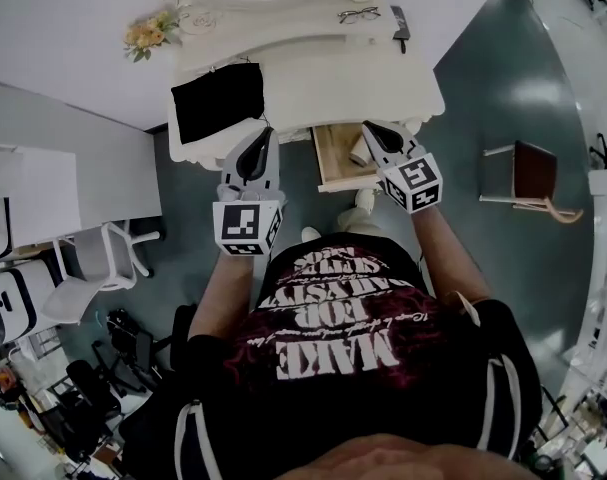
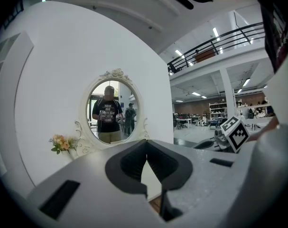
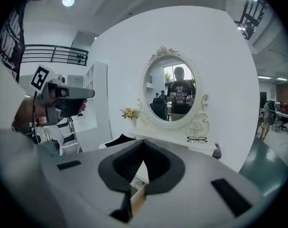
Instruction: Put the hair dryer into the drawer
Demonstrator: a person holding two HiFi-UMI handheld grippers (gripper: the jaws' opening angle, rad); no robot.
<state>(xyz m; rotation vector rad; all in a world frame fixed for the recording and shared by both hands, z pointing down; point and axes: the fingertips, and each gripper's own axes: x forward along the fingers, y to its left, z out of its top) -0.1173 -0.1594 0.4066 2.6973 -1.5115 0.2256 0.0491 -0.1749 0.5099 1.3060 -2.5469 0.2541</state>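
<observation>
The left tongs [image 1: 267, 133] and right tongs [image 1: 369, 128] are both closed and empty, held clear in front of the white bench [image 1: 333, 83]. Just below the right tongs, the drawer [image 1: 323, 163] stands open with a pale object [image 1: 361, 152] inside. This is probably the hair dryer, so likely only shutting the drawer remains.

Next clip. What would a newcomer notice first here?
The white dressing table with its oval mirror fills the middle, a drawer pulled open beneath its front edge. The left claw and the right claw hang shut and empty in front of it.
</observation>
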